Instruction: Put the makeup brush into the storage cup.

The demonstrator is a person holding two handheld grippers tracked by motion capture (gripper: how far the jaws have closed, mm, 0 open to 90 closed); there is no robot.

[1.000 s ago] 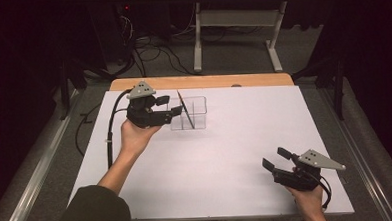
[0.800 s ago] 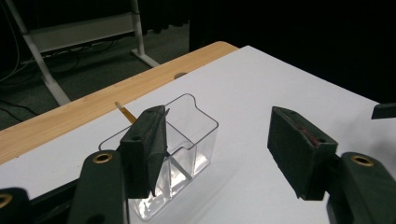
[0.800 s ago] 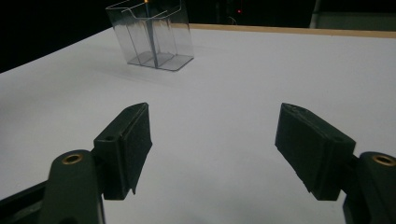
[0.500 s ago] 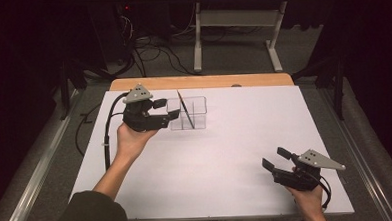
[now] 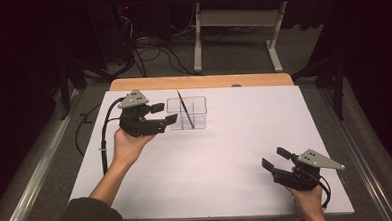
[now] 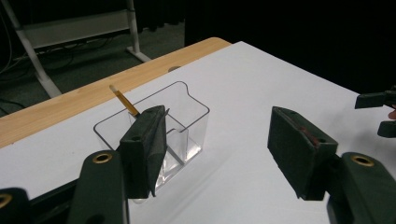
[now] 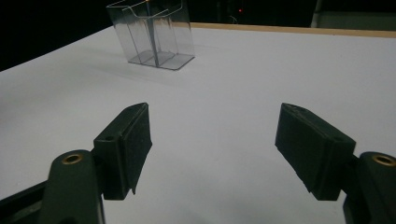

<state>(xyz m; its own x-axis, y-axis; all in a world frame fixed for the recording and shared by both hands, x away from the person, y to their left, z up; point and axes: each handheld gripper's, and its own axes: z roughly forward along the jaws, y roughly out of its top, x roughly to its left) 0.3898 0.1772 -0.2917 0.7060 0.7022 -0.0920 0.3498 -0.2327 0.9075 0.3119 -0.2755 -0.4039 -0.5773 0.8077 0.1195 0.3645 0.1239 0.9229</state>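
Beside the clear organizer (image 5: pixel 186 113) holding a pencil (image 5: pixel 185 108), left tongs (image 5: pixel 163 114) gaping, empty; right tongs (image 5: pixel 275 158) gaping, empty

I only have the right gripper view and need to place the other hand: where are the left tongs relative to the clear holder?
Observer: In the high view the left tongs are at the clear holder, on its left side; I can't tell if they touch.
Operator: Gripping anything?
Observer: No. The left gripper view shows them open, with nothing between the pads.
Operator: How does the pencil lean?
Observer: The pencil tips its top toward the far wooden edge.
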